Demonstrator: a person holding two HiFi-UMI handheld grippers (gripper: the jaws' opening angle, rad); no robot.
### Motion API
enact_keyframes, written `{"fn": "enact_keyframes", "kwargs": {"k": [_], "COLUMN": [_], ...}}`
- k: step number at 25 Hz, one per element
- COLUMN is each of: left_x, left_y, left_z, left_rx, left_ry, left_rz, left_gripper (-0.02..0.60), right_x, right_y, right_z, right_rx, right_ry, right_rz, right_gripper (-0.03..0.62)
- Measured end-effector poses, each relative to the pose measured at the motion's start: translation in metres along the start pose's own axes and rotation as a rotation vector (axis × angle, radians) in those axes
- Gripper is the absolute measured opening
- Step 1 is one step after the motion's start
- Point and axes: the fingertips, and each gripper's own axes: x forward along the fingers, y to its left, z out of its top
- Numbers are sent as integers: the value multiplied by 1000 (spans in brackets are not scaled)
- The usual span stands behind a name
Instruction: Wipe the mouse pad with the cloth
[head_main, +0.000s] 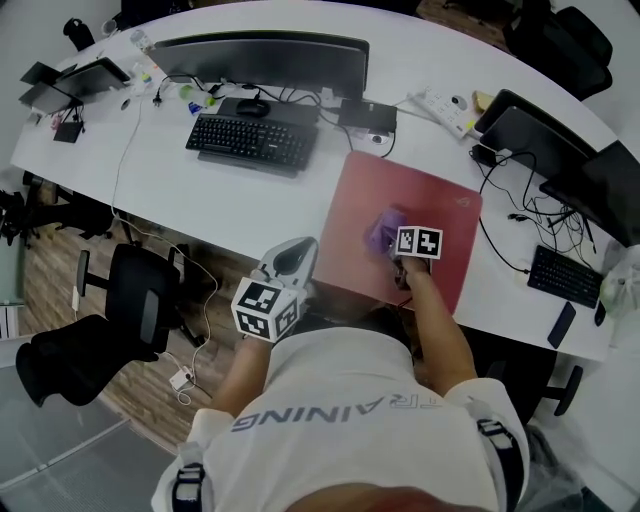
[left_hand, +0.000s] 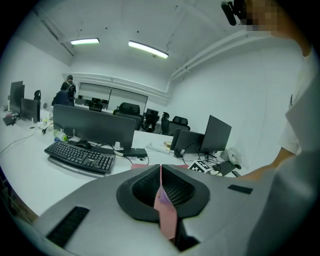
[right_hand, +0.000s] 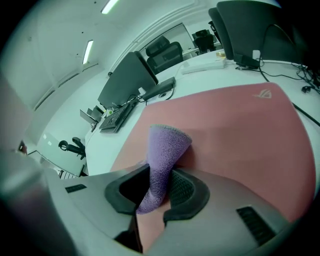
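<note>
A reddish-pink mouse pad (head_main: 436, 215) lies on the white desk in front of me, and fills much of the right gripper view (right_hand: 235, 120). A purple cloth (head_main: 381, 231) rests bunched on the pad near its middle. My right gripper (head_main: 394, 248) is shut on the cloth (right_hand: 166, 150), which stands up out of the jaws and touches the pad. My left gripper (head_main: 297, 258) hovers at the desk's near edge, left of the pad. In its own view the left gripper (left_hand: 160, 175) is shut with nothing between its jaws.
A black keyboard (head_main: 250, 142) and a wide monitor (head_main: 262, 58) stand left of the pad. A power strip (head_main: 445, 110), dark screens (head_main: 535, 135), cables, a second keyboard (head_main: 565, 275) and a phone (head_main: 561, 324) crowd the right. An office chair (head_main: 135, 300) stands below the desk's left edge.
</note>
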Motion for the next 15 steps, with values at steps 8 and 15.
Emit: {"fn": "enact_keyframes", "kwargs": {"k": [8,15], "left_x": [40,75], "left_y": [-64,-114], "left_z": [3,9], "left_rx": [25,63], "left_ry": [-13,-19], "left_rz": [-33,-87], "left_gripper": [32,32], "right_x": [-50,-92], "right_y": [-69,-127], "right_z": [-6,-15], "right_rx": [30,75], "right_ry": [-18,-41], "right_rz": [-12,-29], "right_gripper": [106,106]}}
